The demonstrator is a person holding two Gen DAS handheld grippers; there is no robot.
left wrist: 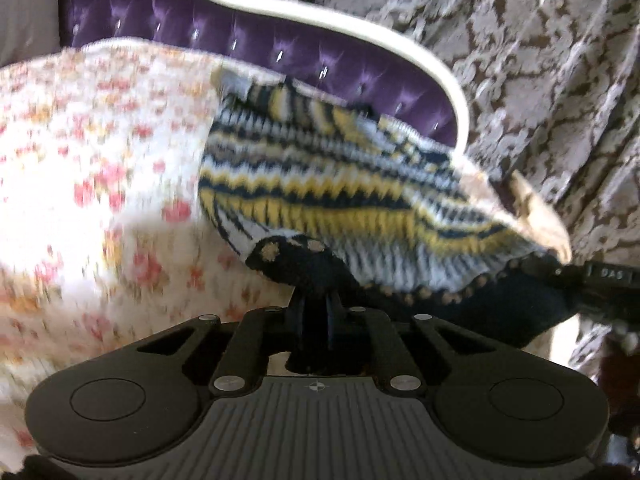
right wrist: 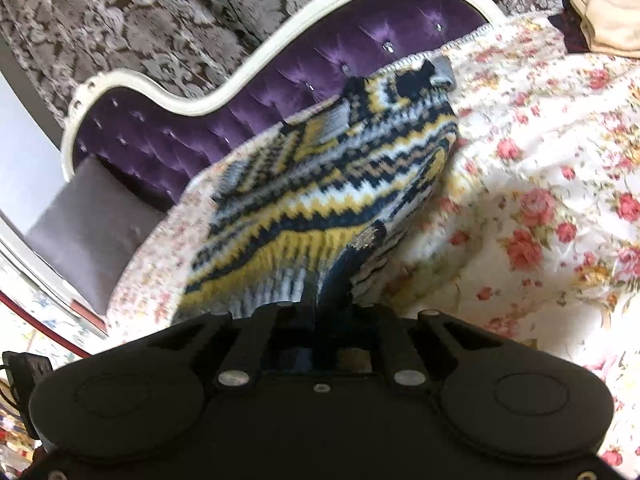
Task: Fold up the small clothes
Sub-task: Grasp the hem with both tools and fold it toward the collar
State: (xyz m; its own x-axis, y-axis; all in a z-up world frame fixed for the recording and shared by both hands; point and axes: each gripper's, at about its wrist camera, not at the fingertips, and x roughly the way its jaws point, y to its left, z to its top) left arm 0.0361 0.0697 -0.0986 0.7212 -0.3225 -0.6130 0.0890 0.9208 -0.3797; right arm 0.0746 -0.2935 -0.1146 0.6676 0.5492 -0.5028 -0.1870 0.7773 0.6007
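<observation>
A small knit sweater (left wrist: 320, 184) with zigzag bands of yellow, navy, white and pale blue is lifted off the bed by its dark dotted hem. In the left wrist view, my left gripper (left wrist: 316, 300) is shut on the hem's left corner, and the knit stretches right to my right gripper (left wrist: 572, 274), which pinches the other corner. The right wrist view shows the sweater (right wrist: 320, 184) draping away from my right gripper (right wrist: 320, 300), whose fingers are shut on the navy hem. The far end with the collar rests on the bedspread.
A floral bedspread (left wrist: 100, 140) (right wrist: 540, 160) covers the bed. Behind it stands a purple tufted headboard (right wrist: 360, 40) with a white frame, then a damask curtain (left wrist: 520, 40). A grey pillow (right wrist: 88, 220) lies at the left and folded beige cloth (right wrist: 604, 20) at the far right.
</observation>
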